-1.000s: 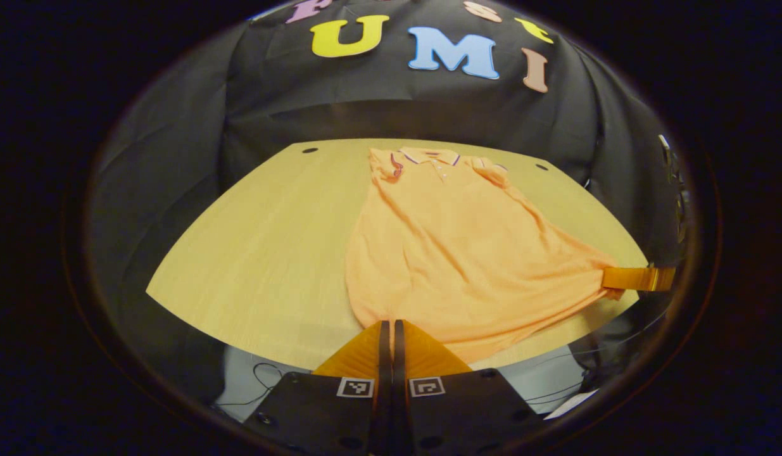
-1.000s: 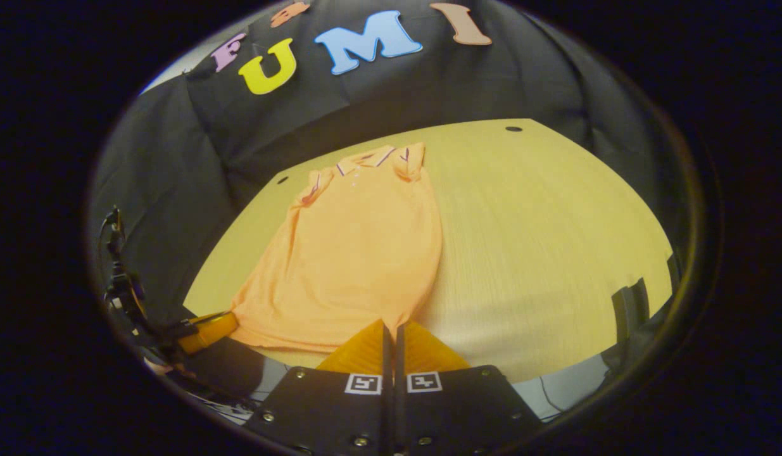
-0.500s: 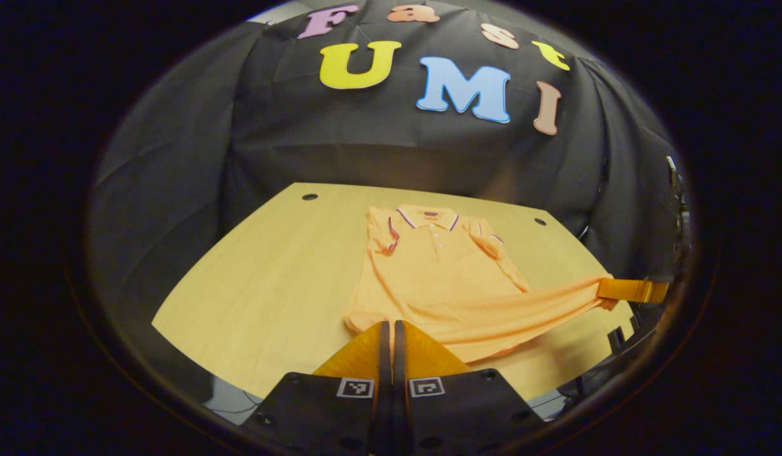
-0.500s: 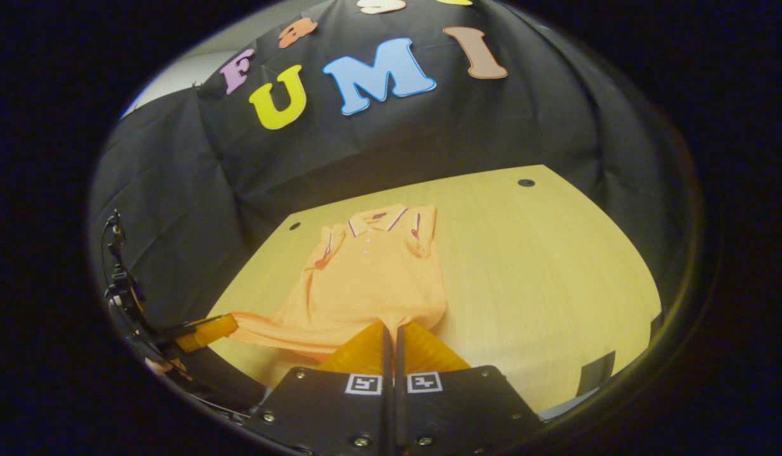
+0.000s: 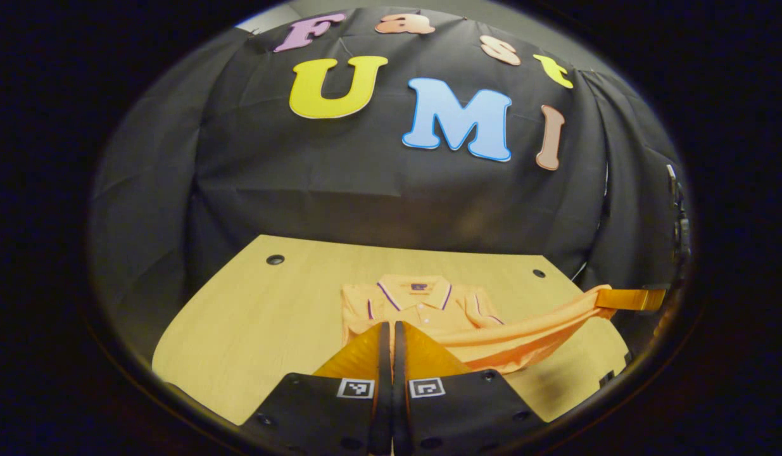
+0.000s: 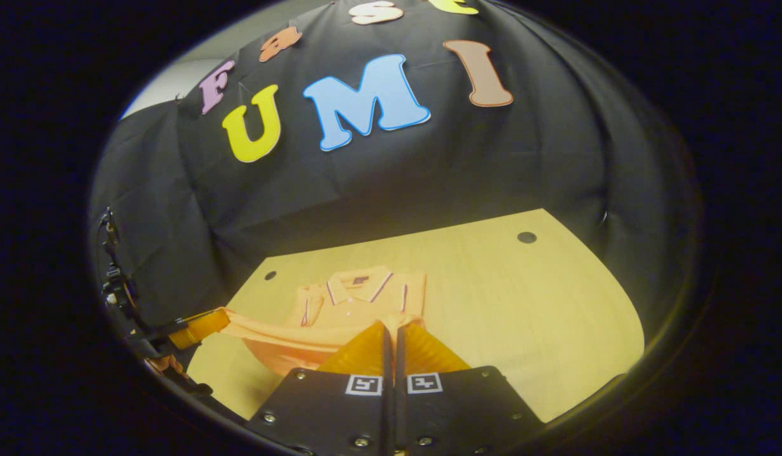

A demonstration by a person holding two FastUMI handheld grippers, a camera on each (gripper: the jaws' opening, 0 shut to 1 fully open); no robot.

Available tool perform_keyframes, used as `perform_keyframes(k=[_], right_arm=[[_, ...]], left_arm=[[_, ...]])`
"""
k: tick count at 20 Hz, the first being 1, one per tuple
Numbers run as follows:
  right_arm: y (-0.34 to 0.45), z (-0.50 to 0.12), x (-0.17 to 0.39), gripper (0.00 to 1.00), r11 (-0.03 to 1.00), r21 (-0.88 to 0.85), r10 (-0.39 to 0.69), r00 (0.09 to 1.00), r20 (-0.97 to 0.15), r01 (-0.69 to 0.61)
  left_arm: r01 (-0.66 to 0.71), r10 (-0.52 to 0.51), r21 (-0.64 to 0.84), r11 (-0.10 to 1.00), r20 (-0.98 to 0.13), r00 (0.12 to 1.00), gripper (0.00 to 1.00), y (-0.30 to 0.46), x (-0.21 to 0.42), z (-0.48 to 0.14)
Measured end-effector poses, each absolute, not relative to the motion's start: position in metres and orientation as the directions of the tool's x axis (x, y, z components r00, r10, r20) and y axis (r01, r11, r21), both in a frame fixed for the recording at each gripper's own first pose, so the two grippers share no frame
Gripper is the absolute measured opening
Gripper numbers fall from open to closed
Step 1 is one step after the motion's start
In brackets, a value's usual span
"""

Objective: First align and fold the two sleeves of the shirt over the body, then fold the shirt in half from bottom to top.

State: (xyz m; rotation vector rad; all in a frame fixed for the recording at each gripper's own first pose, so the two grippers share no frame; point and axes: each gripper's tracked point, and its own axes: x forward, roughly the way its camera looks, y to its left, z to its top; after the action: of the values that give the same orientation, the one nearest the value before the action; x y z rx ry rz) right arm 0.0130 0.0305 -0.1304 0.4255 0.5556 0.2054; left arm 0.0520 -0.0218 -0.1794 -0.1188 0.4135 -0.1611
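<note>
Light wooden tabletop (image 5: 251,316) carries the orange polo shirt (image 5: 422,310) near its far edge, collar pointing at the far edge, long axis far-to-near. Sleeves lie folded over the body. Bottom hem is lifted off the tabletop and stretched between both claws. Left gripper (image 5: 387,329) is clamped on one hem corner; right gripper (image 6: 391,332) looks clamped on the other, cloth partly hidden.

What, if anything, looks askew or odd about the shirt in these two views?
Nothing is damaged. The shirt is mid-fold: both grippers, left and right, hold its hem lifted off the table toward the collar, so the hem sags unevenly between them.
</note>
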Motion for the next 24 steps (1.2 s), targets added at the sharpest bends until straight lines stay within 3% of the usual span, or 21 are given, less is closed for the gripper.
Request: perform_keyframes(k=[6, 12, 19, 24], right_arm=[[0.051, -0.131, 0.106, 0.0, 0.934, 0.351, 0.242, 0.838, -0.49, -0.065], [0.074, -0.161, 0.185, 0.0, 0.967, 0.254, 0.16, 0.832, -0.531, -0.024], [0.095, -0.217, 0.213, 0.01, 0.987, 0.158, 0.095, 0.797, -0.597, 0.0], [0.102, -0.236, 0.214, 0.06, 0.991, 0.13, 0.08, 0.77, -0.633, 0.004]], left_arm=[[0.182, -0.195, -0.071, 0.981, -0.354, 0.915, 0.06, -0.01, 0.15, -0.182], [0.194, -0.202, -0.057, 0.979, -0.354, 0.913, 0.06, 0.004, 0.237, -0.231], [0.162, -0.173, -0.061, 0.985, -0.404, 0.898, 0.06, 0.012, 0.271, -0.294], [0.162, -0.17, -0.056, 0.985, -0.457, 0.873, 0.07, 0.016, 0.276, -0.322]])
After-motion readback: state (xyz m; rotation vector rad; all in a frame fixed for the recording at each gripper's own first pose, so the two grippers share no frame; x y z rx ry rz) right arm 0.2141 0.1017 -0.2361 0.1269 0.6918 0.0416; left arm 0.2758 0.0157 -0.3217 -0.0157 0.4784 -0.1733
